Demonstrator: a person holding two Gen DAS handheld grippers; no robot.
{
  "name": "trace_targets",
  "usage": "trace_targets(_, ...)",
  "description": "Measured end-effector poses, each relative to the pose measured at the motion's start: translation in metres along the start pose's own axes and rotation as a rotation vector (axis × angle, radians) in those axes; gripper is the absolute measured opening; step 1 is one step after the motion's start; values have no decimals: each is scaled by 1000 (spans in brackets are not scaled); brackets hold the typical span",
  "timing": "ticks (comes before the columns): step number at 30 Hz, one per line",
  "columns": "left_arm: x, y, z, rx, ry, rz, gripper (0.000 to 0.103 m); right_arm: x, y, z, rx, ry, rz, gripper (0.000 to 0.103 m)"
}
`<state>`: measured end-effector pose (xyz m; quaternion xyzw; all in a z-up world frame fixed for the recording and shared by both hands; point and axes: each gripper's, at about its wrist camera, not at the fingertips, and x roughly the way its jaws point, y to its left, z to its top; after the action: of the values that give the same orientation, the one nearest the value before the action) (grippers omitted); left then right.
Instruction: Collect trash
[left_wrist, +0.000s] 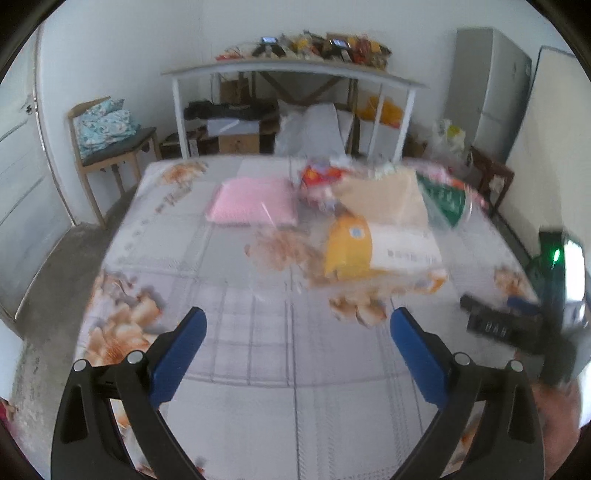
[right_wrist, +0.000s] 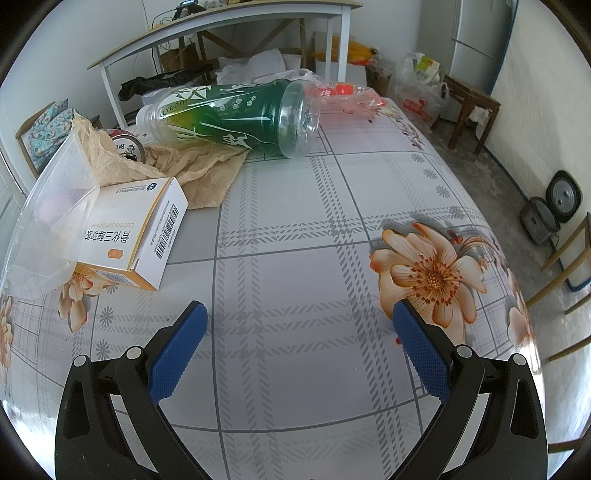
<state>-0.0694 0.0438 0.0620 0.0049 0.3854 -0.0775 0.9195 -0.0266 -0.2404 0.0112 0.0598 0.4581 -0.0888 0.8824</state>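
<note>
A pile of trash lies on the flower-patterned tablecloth (right_wrist: 332, 258). In the right wrist view I see a clear bottle with a green label (right_wrist: 229, 114) on its side, crumpled brown paper (right_wrist: 195, 166), a white and orange medicine box (right_wrist: 129, 236), a can (right_wrist: 127, 147), a clear plastic container (right_wrist: 51, 210) and a red wrapper (right_wrist: 351, 96). My right gripper (right_wrist: 299, 328) is open over bare cloth, short of the pile. The left wrist view is blurred. It shows the box (left_wrist: 369, 251), the paper (left_wrist: 384, 199) and a pink pad (left_wrist: 255, 201) beyond my open left gripper (left_wrist: 297, 332).
A cluttered desk (left_wrist: 295, 70) stands behind the table. A chair with folded fabric (left_wrist: 107, 129) is at the left. A fridge (left_wrist: 487, 88), a dark stool (right_wrist: 469, 107) and plastic bags (right_wrist: 421, 88) are at the right. A rice cooker (right_wrist: 550, 210) sits on the floor.
</note>
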Motion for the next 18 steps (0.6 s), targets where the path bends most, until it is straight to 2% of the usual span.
trace_targets(4, 24, -4, -18, -5, 71, -17, 98, 0, -1, 0, -1, 0, 0, 96)
trace_targets(10, 52, -3, -19, -14, 115, -19, 98, 0, -2, 0, -1, 0, 0, 96)
trace_targets(14, 65, -9, -15, 12, 141, 9, 98, 0, -3, -1, 0, 0, 0, 96)
trace_targets(16, 73, -17, -12, 49, 160, 57, 98, -2, -3, -1, 5, 0, -3, 96)
trace_targets(18, 77, -20, -10, 56, 162, 57, 98, -2, -3, 0, 18, 1, -14, 96)
